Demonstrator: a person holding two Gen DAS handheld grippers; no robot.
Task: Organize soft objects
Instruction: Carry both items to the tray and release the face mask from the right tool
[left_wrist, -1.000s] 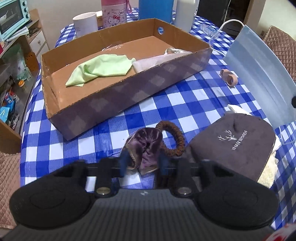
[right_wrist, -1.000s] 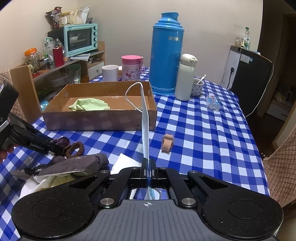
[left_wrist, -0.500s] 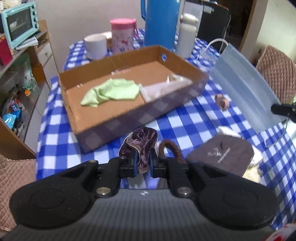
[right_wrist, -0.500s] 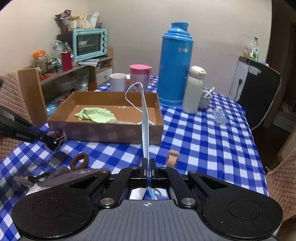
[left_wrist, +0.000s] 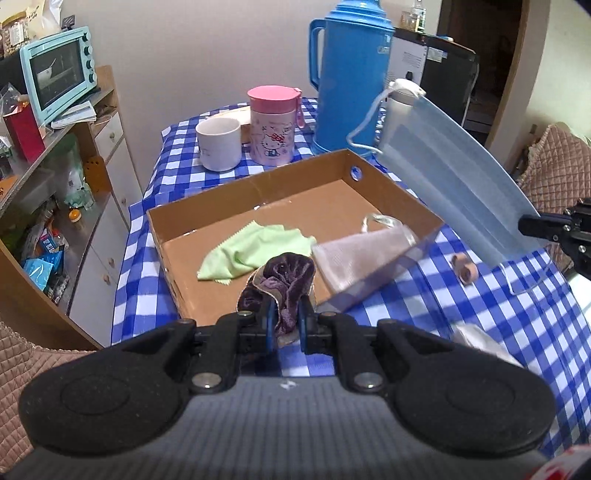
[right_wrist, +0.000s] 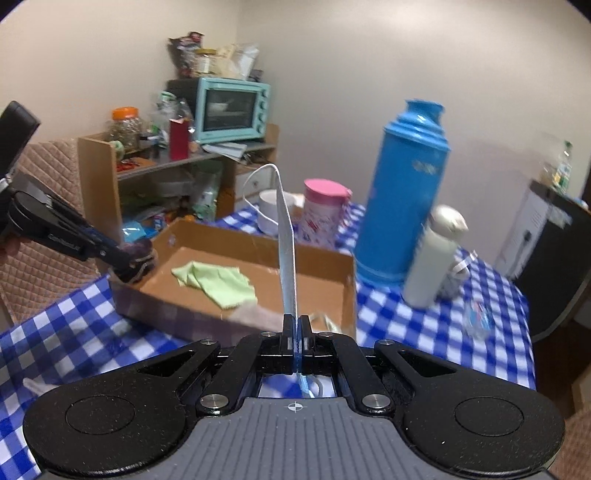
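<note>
Left hand-held gripper (left_wrist: 283, 326) clenched on purple scrunchie (left_wrist: 282, 284), at box (left_wrist: 258, 190) near rim. Right hand-held gripper (right_wrist: 294, 332) pinches blue mask (left_wrist: 454, 184), raised beside the box. Green cloth (left_wrist: 251, 251) and pale pouch (left_wrist: 362, 254) already inside; floor beyond them bare. White item (left_wrist: 476, 339) remains on desk (left_wrist: 498, 306)

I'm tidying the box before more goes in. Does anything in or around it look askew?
Yes: the pale pink pouch isn't lying flat in the cardboard box. It leans over the box's near wall, one corner hanging outside. The green cloth lies rumpled but fully inside.
</note>
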